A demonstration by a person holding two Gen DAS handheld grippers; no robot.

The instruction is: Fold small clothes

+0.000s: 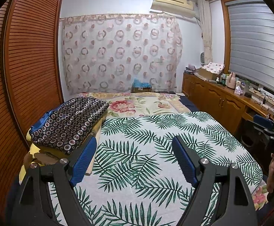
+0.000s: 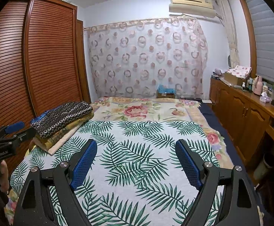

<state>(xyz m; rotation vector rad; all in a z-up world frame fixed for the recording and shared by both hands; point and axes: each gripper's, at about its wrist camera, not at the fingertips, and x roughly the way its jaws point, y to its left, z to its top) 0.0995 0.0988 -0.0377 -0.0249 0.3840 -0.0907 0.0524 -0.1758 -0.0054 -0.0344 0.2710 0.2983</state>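
Clothes (image 1: 69, 122) sit stacked at the bed's left edge, likely parked off the palm-leaf sheet (image 1: 146, 150) to leave folding room. My left gripper (image 1: 135, 162) and right gripper (image 2: 137, 162) hover with jaws wide, holding nothing. What lies lower in the pile is hidden.

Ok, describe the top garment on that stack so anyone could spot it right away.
Find the bed, then the folded stack at its wardrobe-side edge. The top garment is dark with small ring prints and blue trim, unlike the plain yellow and cream pieces beneath.
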